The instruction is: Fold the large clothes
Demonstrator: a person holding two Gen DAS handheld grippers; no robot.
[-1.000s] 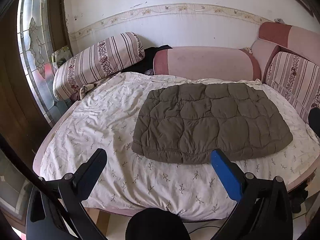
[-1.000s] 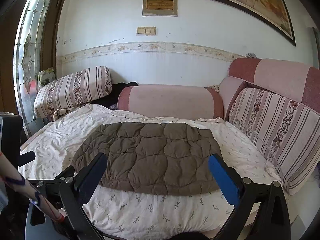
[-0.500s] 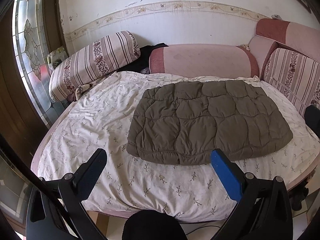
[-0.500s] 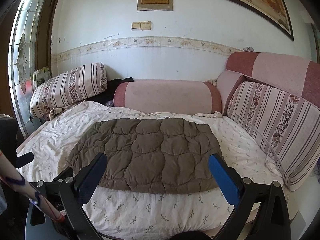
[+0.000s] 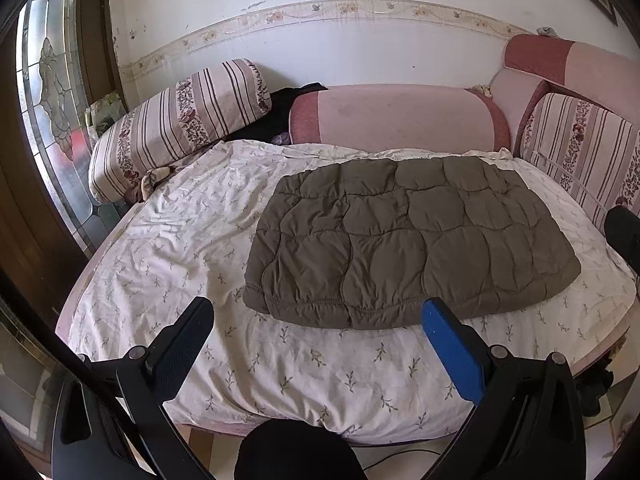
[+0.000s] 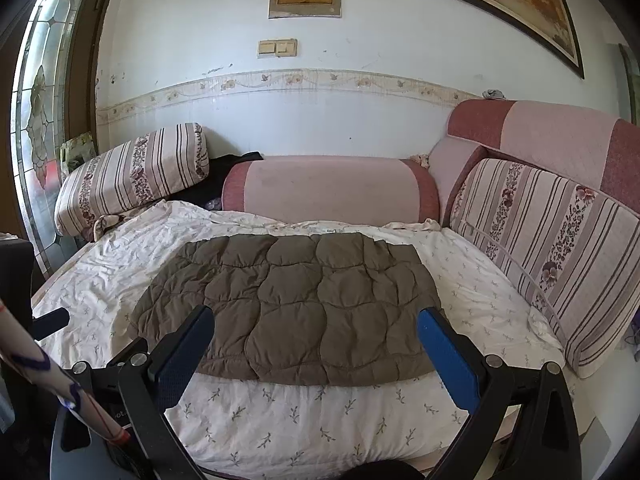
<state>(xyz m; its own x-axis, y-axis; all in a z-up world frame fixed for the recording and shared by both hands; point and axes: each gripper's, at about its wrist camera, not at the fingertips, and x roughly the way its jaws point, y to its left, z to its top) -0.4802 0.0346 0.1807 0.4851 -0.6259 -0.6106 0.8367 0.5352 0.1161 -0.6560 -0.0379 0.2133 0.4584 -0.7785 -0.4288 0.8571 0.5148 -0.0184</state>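
A brown quilted garment (image 5: 404, 240) lies flat as a folded rectangle on a white floral sheet (image 5: 180, 248); it also shows in the right wrist view (image 6: 296, 308). My left gripper (image 5: 316, 320) is open and empty, held above the bed's near edge, just short of the garment's front hem. My right gripper (image 6: 316, 328) is open and empty, held over the near hem. Neither touches the cloth.
A striped bolster (image 5: 180, 124) lies at the back left, a pink bolster (image 5: 400, 120) at the back, and striped cushions (image 6: 552, 248) along the right. A stained-glass door (image 5: 52, 92) stands at the left. A black garment (image 6: 228, 164) lies between the bolsters.
Both views have shifted slightly, and the garment sits a little lower and nearer in each. Both grippers stay open and the garment has not moved.
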